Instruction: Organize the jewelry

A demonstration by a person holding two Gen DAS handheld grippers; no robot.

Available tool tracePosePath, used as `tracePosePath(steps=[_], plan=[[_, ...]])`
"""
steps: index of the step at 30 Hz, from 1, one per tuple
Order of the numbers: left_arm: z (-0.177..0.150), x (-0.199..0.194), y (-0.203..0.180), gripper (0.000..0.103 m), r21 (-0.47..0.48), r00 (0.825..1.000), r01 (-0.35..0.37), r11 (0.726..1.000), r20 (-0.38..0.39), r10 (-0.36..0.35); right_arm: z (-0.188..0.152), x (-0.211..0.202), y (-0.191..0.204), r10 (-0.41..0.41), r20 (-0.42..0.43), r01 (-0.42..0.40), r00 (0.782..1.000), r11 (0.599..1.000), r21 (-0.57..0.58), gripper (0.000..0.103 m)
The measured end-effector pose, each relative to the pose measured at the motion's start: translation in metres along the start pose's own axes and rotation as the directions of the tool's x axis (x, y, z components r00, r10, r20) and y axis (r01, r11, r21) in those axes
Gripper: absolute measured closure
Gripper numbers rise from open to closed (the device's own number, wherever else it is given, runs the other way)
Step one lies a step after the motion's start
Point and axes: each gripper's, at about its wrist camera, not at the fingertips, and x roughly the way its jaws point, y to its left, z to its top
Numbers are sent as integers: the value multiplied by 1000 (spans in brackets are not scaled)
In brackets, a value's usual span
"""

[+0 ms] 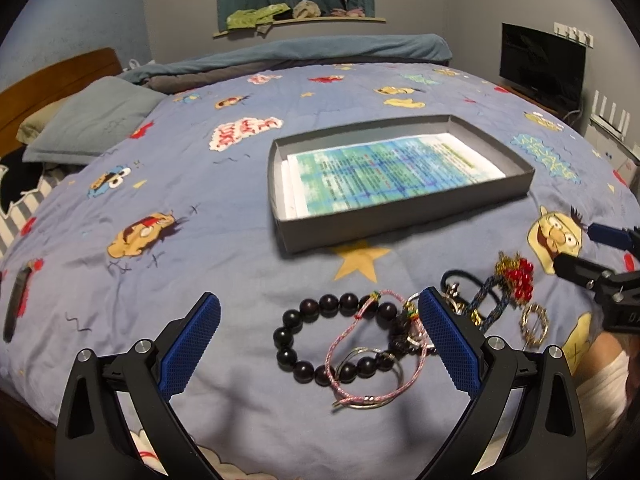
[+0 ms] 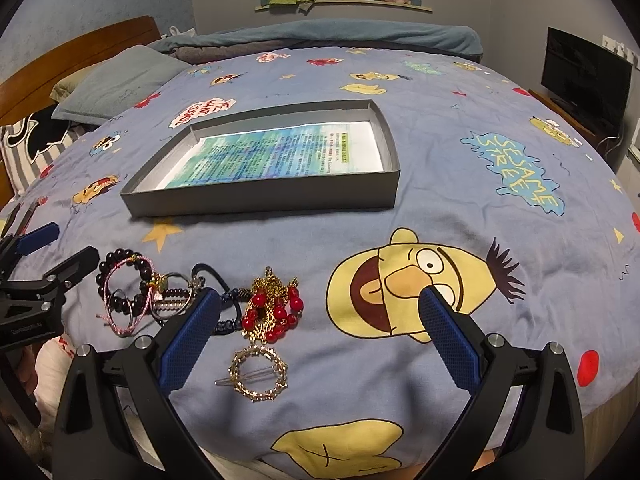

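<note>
A pile of jewelry lies on the blue cartoon bedspread. My left gripper (image 1: 320,308) is open and empty, just above a dark bead bracelet (image 1: 296,346), a pink cord bracelet (image 1: 340,342) and a thin silver bangle (image 1: 370,394). To its right lie a red-bead gold piece (image 1: 518,278) and a gold ring clip (image 1: 534,324). My right gripper (image 2: 320,304) is open and empty; the red-bead gold piece (image 2: 274,310) and the gold ring clip (image 2: 258,374) lie between its fingers, near the left one. A dark braided cord (image 2: 224,322) lies beside that finger.
A shallow grey box (image 1: 404,216) lined with a printed sheet sits on the bed beyond the jewelry; it also shows in the right wrist view (image 2: 264,200). Pillows (image 1: 92,120) lie at the left, a TV (image 1: 542,64) at the right.
</note>
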Motion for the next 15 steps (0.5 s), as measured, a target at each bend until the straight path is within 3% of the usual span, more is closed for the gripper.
tracePosePath(steps=[5,10,15], plan=[[-11,10,12,5,-29,999,37,999,-8,-37,-9,0,-3,50,3,-50,999,998,-26,5],[-20,19,15,7,4,1000,10,1000,-10,-10,-16,1,-9,66,12,-65,998,997,-31,5],[-24,18,12,12,33,999,50,998,0,-50,-19,5,-10,81,2,-81,997,996,-34,5]])
